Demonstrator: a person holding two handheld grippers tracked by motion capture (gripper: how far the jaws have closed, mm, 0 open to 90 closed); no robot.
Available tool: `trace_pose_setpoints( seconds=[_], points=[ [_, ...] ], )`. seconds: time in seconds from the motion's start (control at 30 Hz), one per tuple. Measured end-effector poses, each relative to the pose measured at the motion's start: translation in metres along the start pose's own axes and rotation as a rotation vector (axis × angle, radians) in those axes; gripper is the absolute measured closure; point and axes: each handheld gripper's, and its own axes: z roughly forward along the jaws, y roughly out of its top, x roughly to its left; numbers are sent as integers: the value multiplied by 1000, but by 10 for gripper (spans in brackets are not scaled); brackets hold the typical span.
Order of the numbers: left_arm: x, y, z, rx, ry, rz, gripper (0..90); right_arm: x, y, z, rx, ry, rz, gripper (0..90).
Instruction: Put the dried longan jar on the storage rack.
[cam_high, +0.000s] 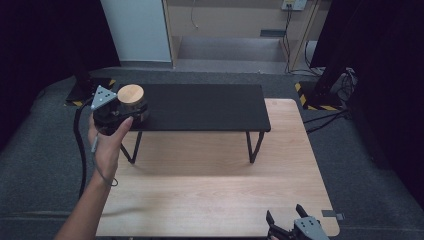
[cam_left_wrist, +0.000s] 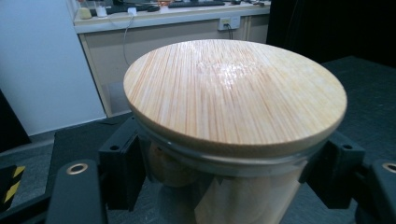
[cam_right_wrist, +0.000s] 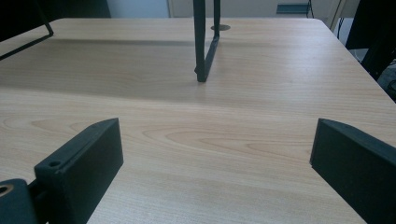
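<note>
- A glass jar (cam_high: 132, 102) with a bamboo lid (cam_left_wrist: 233, 93) is held by the left gripper (cam_high: 125, 111) at the left end of the black shelf riser (cam_high: 205, 106); whether its base rests on the riser's top or hangs just above it cannot be told.
- The jaws of the left gripper are clamped on the jar's glass wall, one on each side just beneath the lid. The grip is judged to be taken there so that the jar is kept upright and the lid left untouched.
- The jar is seen upright and its lid seated level. Something pale is made out through the glass, but it cannot be identified.
- The black shelf riser stands on the wooden worktop (cam_high: 210, 195) towards its far edge, on thin metal legs (cam_right_wrist: 201, 42), with open space beneath it.
- The right gripper (cam_high: 287, 225) is held low over the worktop, well in front of the riser's right leg. Its jaws are spread wide with nothing between them, and it is judged to be parked clear of the left hand's (cam_high: 107, 145) work.
</note>
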Motion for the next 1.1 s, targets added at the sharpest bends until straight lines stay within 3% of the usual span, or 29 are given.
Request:
trace_pose_setpoints(
  seconds=[0.23,0.63,1.1],
  points=[
    [8,-7,16,18,2,-29,244,0,1,1,2,-10,1,29],
    [14,-7,23,23,9,-31,244,1,3,7,10,-9,-1,29],
    [11,-12,26,10,19,-25,235,0,3,8,20,-9,-1,29]
  ],
)
